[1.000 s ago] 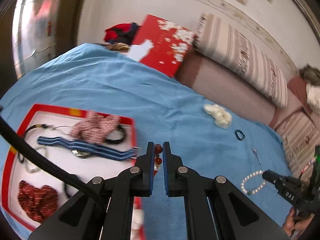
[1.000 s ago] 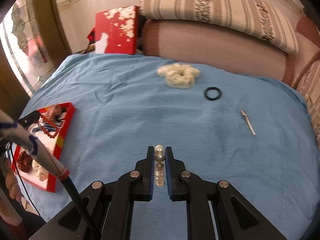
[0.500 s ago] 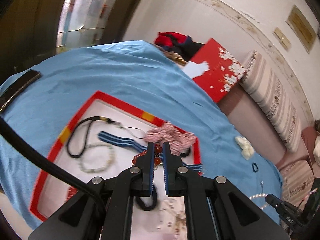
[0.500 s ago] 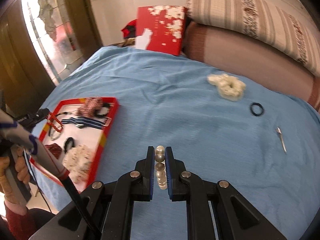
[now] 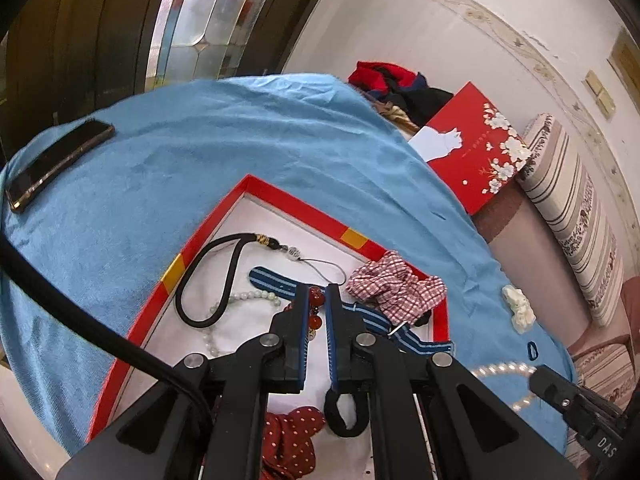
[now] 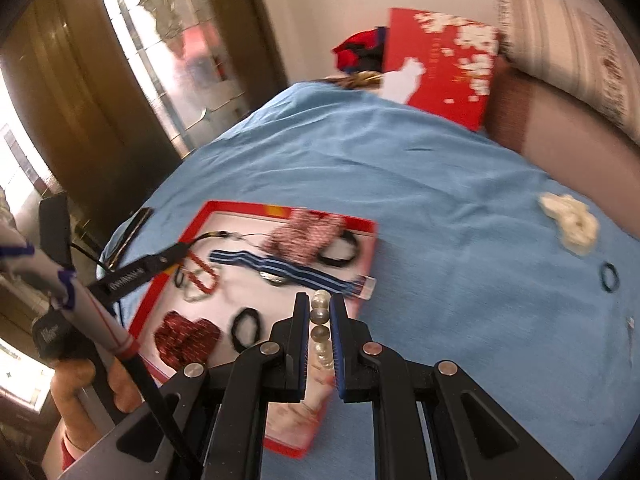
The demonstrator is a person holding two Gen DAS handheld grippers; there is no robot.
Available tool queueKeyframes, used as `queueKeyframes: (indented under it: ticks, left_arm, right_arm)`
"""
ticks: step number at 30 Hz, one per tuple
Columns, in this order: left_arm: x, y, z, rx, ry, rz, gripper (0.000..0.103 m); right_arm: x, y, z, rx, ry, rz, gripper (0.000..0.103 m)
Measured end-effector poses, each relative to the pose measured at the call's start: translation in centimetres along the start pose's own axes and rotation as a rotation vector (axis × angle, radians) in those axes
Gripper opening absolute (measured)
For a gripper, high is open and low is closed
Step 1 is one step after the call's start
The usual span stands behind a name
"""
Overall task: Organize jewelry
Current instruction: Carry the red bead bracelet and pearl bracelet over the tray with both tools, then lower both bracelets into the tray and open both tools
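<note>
Red bead bracelet (image 5: 315, 309) pinched between nearly closed jaws of left gripper (image 5: 317, 300), hanging over white floor of red-rimmed tray (image 5: 298, 200). "DAS" legible on other tool, lower right.

Right wrist view: pearl bracelet (image 6: 320, 322) clamped in right gripper (image 6: 320, 308), jaws almost together, just beside tray's (image 6: 372, 248) near corner. Writing on left gripper (image 6: 176, 254) blurred.

Tray (image 5: 280, 196) on blanket (image 5: 224, 128); phone (image 5: 56, 162) left of tray.

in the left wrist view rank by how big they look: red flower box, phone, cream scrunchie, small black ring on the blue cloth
1. red flower box
2. phone
3. cream scrunchie
4. small black ring

Fisheye view, so true sizes may differ.
</note>
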State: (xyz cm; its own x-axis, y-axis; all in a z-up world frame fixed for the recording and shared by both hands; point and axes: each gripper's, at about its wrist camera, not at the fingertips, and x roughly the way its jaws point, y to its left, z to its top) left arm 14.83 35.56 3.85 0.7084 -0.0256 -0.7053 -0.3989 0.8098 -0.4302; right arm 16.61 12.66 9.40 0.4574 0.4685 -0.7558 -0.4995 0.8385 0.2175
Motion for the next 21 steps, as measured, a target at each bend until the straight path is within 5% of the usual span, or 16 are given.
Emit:
queueKeyframes:
  ticks: [8,21]
  left_arm:
    - [2.2,-0.1,-0.3,-0.002,0.078,-0.008,0.007]
    - [3.4,0.1,-0.8,-0.021,0.139,0.001,0.008]
  right_arm:
    - [5.1,2.4,1.1,0.014,0.07,0.062,0.011]
    - [9.3,-0.8,-1.3,0.035,0.185,-0.046,0.012]
